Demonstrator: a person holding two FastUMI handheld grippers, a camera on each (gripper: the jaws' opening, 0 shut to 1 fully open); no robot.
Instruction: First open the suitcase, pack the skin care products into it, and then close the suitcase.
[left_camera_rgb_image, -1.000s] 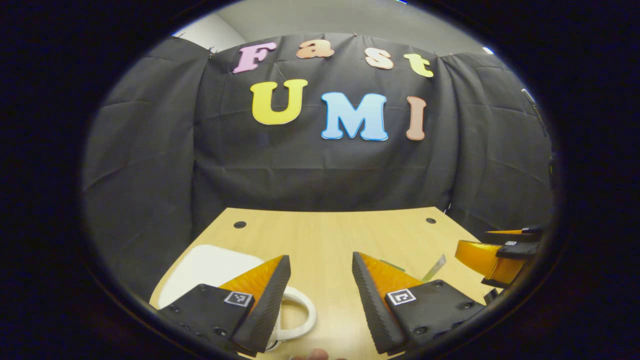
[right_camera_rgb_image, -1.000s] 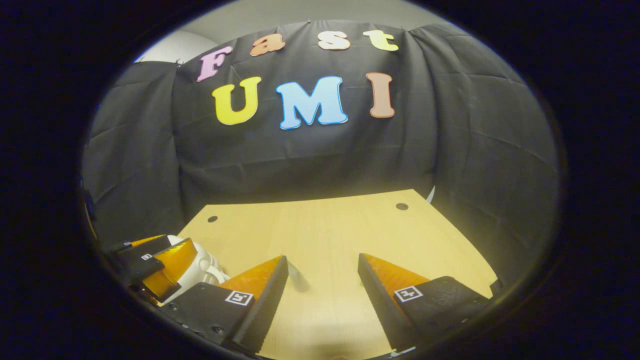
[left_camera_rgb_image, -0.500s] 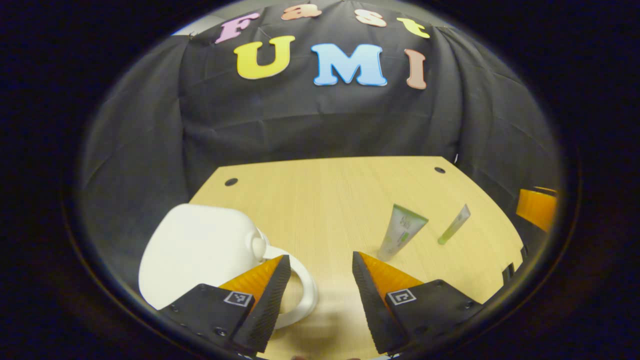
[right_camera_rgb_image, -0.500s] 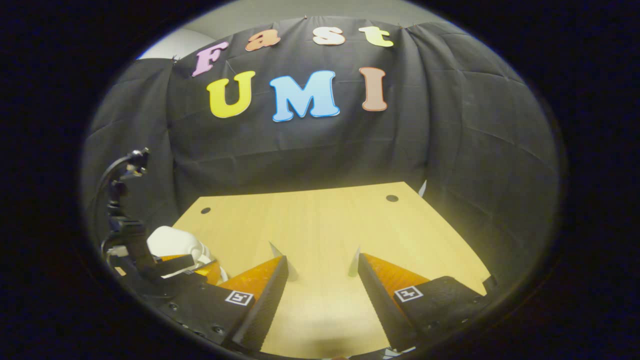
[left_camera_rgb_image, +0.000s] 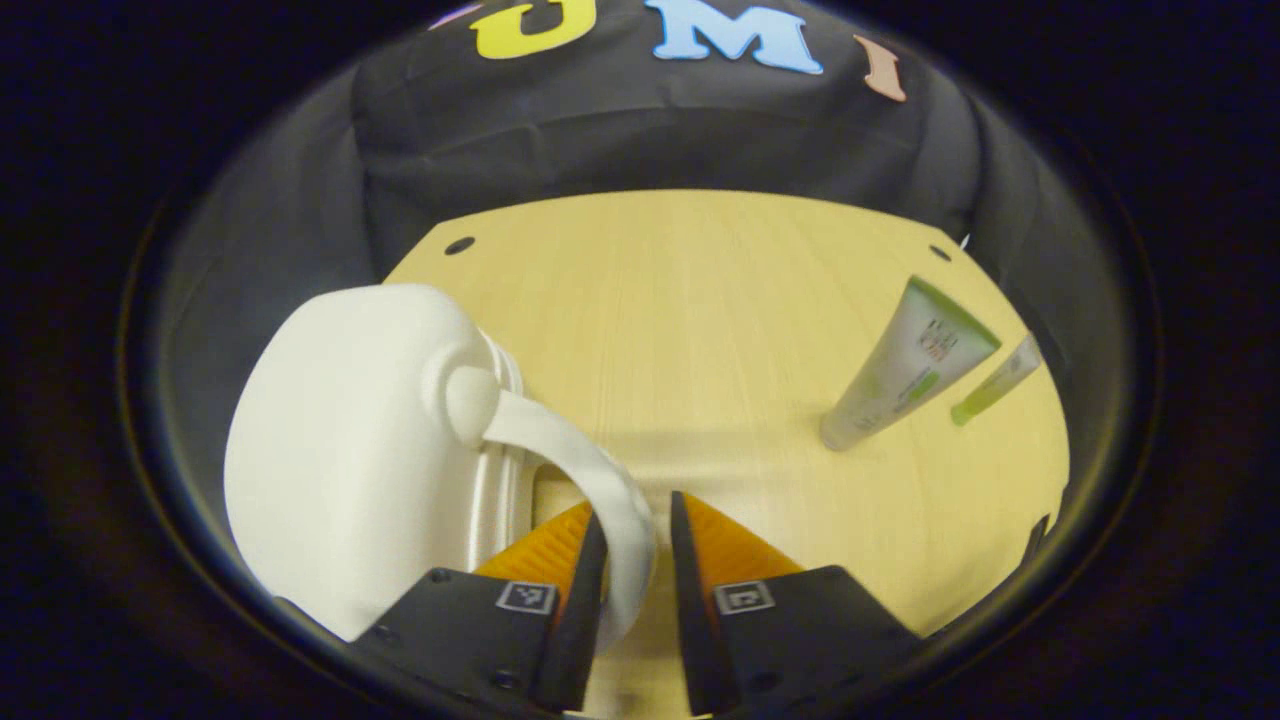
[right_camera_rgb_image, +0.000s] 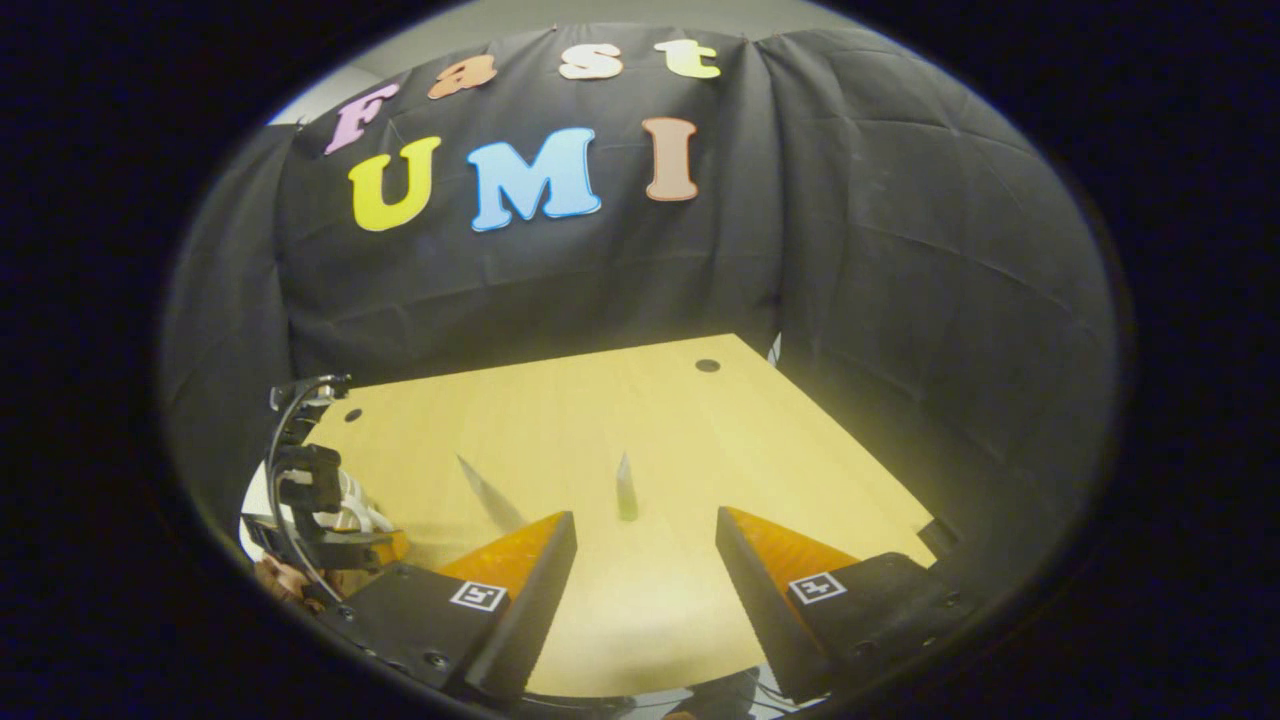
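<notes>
The white suitcase (left_camera_rgb_image: 350, 450) lies closed on the left part of the tabletop (left_camera_rgb_image: 700, 300), its curved handle (left_camera_rgb_image: 580, 470) arching out toward the camera in the left gripper view. The left gripper (left_camera_rgb_image: 632, 590) has its jaws drawn narrow around the handle's near end, which sits between them; whether both press on it I cannot tell. The step in hand looks like opening the suitcase, so the grip wants to be firm on the handle before any lift, and the pull should follow the lid's hinge arc rather than drag the whole case across the tabletop. A larger tube (left_camera_rgb_image: 905, 365) and a thin tube (left_camera_rgb_image: 995, 380) lie well apart from the suitcase on the right. In the right gripper view the right gripper (right_camera_rgb_image: 645, 580) hangs with jaws wide and empty above the tabletop; it could steady the lower shell if the case slides.
</notes>
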